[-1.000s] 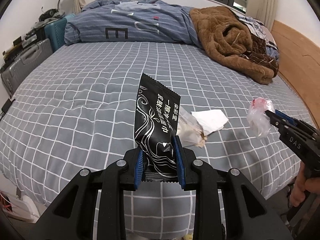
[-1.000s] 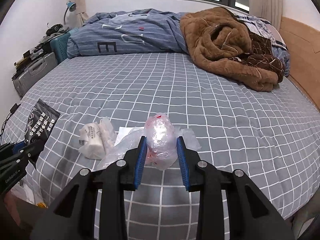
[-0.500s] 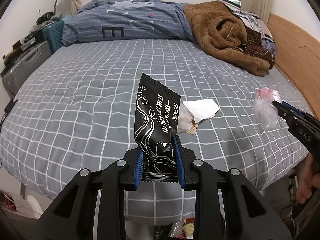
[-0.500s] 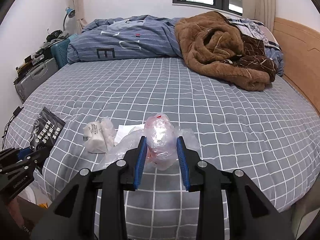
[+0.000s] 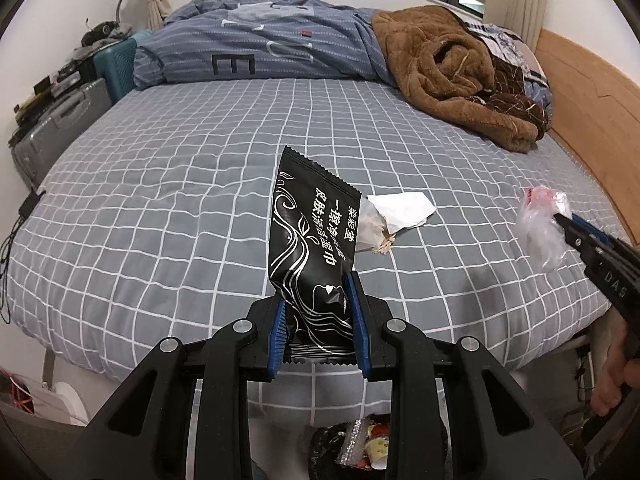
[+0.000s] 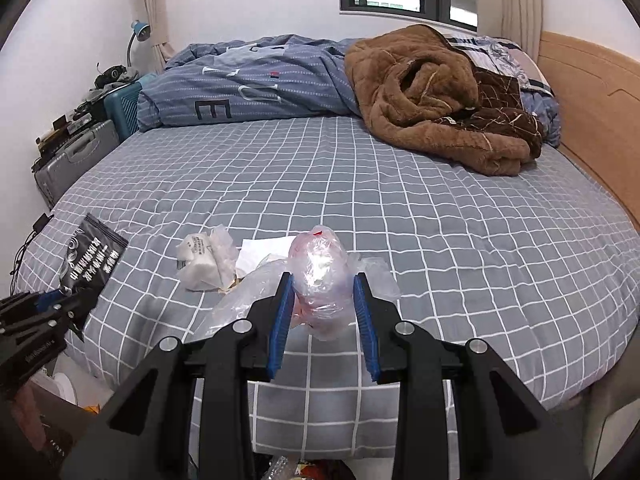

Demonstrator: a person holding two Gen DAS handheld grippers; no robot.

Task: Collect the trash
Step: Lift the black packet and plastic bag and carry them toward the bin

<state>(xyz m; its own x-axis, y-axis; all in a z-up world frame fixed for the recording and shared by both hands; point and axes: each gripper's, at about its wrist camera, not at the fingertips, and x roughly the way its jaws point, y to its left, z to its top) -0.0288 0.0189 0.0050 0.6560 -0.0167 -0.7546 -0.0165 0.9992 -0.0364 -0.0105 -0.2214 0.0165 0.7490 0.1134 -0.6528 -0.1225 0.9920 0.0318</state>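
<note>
Upright between the blue pads of the left hand-held gripper [image 5: 319, 320] stands a glossy black foil sachet with white lettering and crimped edges [image 5: 310, 240], clamped at its lower end. The right hand-held gripper [image 6: 324, 316] pinches a crinkled clear plastic wrapper with red flecks [image 6: 320, 276]. Beyond them, a white crumpled tissue packet [image 6: 204, 260] lies on the bed's grey, white-gridded sheet [image 6: 440, 208]. Farther off lie a fuzzy brown blanket [image 6: 432, 96] and a striped blue duvet [image 6: 256, 80].
</note>
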